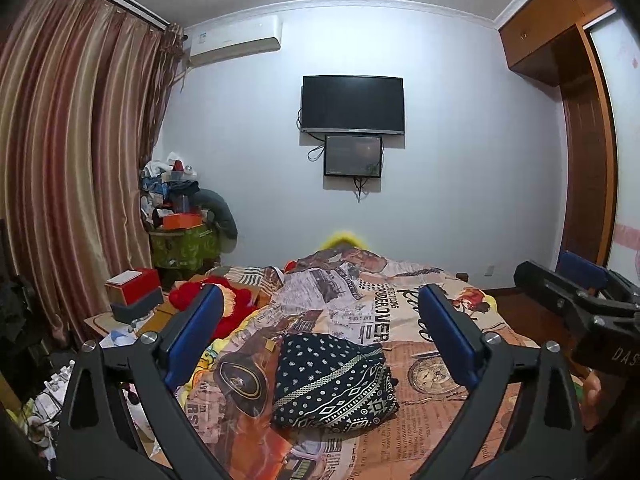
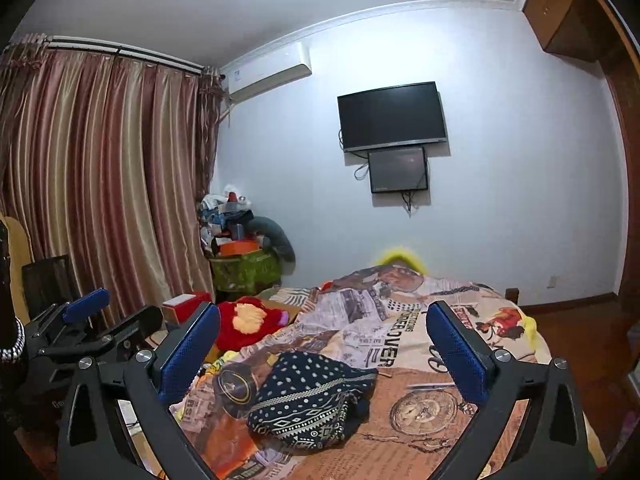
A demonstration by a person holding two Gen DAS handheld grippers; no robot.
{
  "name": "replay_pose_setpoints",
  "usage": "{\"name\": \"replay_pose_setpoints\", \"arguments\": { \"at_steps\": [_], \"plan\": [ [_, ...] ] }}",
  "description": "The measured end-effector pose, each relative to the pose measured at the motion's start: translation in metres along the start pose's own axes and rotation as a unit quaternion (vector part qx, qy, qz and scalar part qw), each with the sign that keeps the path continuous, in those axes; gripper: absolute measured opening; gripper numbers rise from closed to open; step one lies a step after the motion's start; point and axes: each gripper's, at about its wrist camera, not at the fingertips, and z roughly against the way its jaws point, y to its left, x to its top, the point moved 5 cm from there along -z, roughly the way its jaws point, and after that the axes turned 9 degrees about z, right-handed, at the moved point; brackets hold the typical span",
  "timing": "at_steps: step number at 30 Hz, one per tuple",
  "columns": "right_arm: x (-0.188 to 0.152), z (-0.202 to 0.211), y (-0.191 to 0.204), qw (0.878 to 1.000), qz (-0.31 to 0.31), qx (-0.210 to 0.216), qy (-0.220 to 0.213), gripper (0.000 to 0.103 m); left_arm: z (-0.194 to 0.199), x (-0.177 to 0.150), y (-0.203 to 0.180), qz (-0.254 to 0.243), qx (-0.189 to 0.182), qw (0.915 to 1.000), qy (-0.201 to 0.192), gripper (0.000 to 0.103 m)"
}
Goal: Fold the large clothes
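We face a bedroom wall with a dark television [image 1: 353, 105], over a bed covered in a newsprint-patterned quilt [image 1: 360, 308]. Our left gripper [image 1: 322, 330] and right gripper [image 2: 323, 344] reach forward almost level, side by side, jaws spread wide and empty. Between and just beyond the fingers lies the folded garment [image 1: 334, 382], a soft, dark, dotted bundle, its long side running crosswise.

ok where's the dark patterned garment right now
In both wrist views the dark patterned garment lies bunched on the printed bedspread, low and centre, right of the red plush toy.
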Motion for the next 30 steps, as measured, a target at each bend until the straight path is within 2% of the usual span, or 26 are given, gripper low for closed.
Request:
{"name": "replay_pose_setpoints", "arguments": {
  "at_steps": [30],
  "plan": [
    [-0.0075, -0.0029, 0.0032, 1.0, 0.006, 0.002, 0.007, 0.103, 0.0072, -0.001, -0.0047, 0.017, -0.007, 0.9998, 0.005, 0.098]
  ]
}}
